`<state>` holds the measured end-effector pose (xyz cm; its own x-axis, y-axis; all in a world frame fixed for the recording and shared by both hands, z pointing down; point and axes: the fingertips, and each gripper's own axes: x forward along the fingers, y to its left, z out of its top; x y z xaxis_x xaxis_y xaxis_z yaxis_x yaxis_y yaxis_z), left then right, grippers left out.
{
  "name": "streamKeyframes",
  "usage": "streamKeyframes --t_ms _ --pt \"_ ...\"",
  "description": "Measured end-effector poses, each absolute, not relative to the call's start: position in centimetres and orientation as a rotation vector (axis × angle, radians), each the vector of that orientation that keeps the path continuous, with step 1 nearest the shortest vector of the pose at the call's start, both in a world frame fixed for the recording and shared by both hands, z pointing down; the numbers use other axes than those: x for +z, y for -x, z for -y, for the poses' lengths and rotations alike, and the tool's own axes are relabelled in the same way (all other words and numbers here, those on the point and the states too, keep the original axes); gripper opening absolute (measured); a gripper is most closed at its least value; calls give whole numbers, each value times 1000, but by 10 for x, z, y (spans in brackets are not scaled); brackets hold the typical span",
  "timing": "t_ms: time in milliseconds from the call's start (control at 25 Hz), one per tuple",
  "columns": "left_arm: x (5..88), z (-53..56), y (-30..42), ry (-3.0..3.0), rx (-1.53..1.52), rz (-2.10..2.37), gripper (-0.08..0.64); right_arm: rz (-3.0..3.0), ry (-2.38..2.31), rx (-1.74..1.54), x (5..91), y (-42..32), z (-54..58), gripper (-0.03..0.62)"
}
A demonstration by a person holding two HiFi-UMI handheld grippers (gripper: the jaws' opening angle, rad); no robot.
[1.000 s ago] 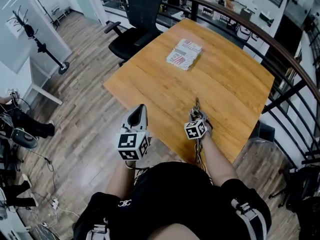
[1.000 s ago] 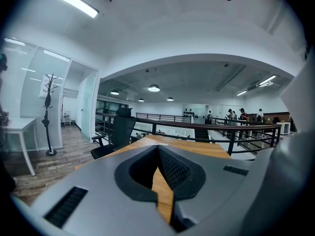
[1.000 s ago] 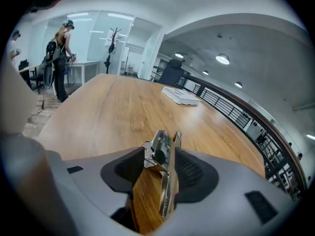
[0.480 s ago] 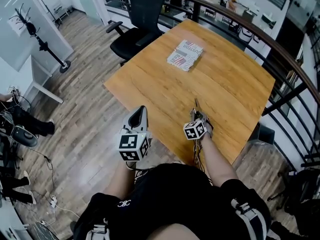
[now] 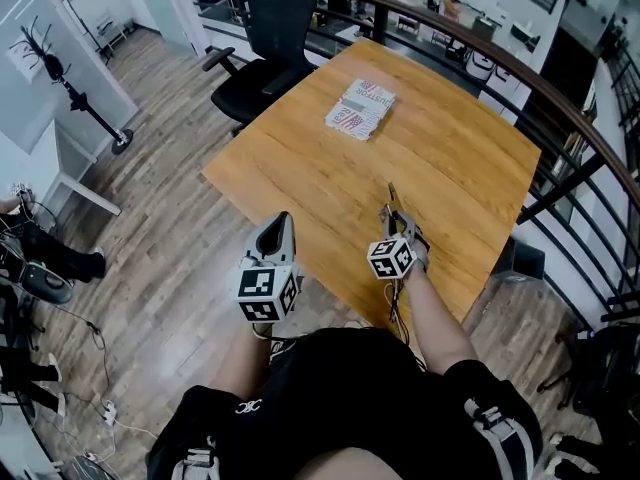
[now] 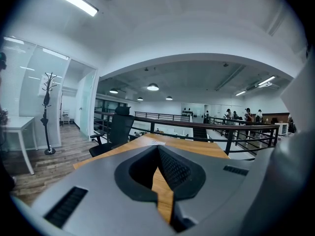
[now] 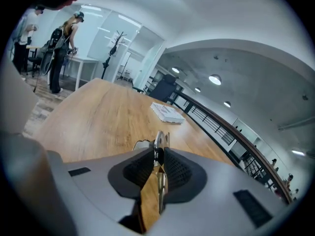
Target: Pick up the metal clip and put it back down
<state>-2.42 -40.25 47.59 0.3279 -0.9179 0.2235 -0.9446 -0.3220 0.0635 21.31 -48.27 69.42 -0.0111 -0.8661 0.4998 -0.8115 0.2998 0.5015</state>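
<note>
A thin metal clip (image 7: 160, 140) stands on edge between my right gripper's (image 7: 157, 154) black pads, its tip poking out past them. The jaws are closing and the pads press on it. In the head view the right gripper (image 5: 392, 214) is over the wooden table's (image 5: 320, 173) near edge, and the metal clip (image 5: 391, 196) points away from me. My left gripper (image 5: 277, 230) hovers off the table's left side above the floor. In its own view the left gripper (image 6: 158, 149) is shut with nothing between its pads.
A printed packet (image 5: 360, 108) lies at the table's far end. A black office chair (image 5: 262, 58) stands beyond the table's far left corner. A dark railing (image 5: 565, 118) runs along the right side. A coat stand (image 5: 75, 88) is on the wood floor at the left.
The right gripper with the clip sits slightly farther up the table in the head view, which has itself shifted a little. The left gripper has stayed where it was.
</note>
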Motion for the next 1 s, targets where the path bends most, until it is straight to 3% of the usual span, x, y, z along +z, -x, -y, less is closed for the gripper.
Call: streamKeyframes --t_ms 560,680,1000 --pt "475 386 31 -2445 202 1644 12 1971 -1772 -407 526 -204 463 61" --pt "476 382 32 -2452 202 1629 12 1995 -1857 -469 488 -206 452 33" --pt "475 374 32 -2468 200 1606 12 2027 -1849 -506 473 -199 436 25"
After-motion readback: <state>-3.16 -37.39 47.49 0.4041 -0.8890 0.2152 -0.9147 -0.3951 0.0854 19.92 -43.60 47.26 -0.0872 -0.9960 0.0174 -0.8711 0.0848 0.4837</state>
